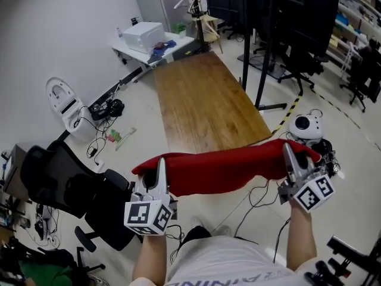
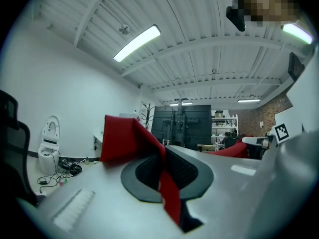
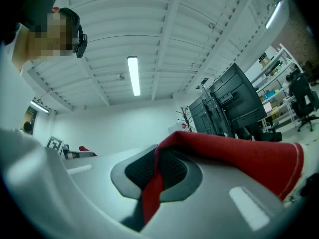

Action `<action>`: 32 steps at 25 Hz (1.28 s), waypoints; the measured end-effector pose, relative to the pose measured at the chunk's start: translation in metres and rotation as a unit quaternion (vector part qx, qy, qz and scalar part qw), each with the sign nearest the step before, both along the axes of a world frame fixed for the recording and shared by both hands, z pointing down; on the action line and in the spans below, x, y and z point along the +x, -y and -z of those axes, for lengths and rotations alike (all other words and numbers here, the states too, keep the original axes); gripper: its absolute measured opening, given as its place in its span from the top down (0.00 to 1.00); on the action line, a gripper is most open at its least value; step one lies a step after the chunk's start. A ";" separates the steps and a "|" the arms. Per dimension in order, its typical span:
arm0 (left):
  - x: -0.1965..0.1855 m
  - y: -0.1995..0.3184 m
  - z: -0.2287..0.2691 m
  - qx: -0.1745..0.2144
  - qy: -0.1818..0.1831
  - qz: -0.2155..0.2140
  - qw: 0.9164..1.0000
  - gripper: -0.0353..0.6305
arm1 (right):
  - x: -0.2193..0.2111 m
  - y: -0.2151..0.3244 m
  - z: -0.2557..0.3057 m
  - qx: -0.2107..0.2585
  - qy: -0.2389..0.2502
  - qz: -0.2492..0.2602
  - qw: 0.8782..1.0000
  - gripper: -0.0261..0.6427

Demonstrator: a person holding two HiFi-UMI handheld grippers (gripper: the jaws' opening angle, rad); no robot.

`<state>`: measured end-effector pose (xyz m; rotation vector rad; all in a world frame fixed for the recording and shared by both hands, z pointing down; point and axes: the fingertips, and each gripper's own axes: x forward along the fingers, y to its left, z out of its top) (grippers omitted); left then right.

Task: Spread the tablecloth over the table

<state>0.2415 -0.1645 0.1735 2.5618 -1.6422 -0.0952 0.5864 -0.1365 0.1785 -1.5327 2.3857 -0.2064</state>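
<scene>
A red tablecloth [image 1: 223, 168] hangs stretched between my two grippers, in front of the near end of a long wooden table [image 1: 205, 103]. My left gripper [image 1: 159, 170] is shut on the cloth's left corner, and in the left gripper view the red fabric [image 2: 164, 180] runs between the dark pads. My right gripper [image 1: 290, 157] is shut on the right corner; the right gripper view shows the cloth [image 3: 152, 193] pinched between its pads and draped off to the right. Both grippers point roughly level toward the table.
A black office chair [image 1: 65, 189] stands at my left. A white robot-like device [image 1: 306, 127] and cables lie on the floor at the right. A black stand [image 1: 262, 46] rises beside the table's right edge. A white desk with a printer [image 1: 143, 37] is beyond.
</scene>
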 end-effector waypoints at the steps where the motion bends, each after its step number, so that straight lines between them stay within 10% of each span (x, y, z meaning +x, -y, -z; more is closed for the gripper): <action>1: 0.005 0.005 0.001 0.001 0.001 -0.002 1.000 0.92 | 0.005 0.005 0.000 0.000 0.005 -0.004 1.000 0.94; 32: 0.002 0.332 -0.053 -0.056 0.033 0.077 0.995 0.92 | 0.002 0.384 -0.047 -0.092 -0.019 0.097 0.991 0.94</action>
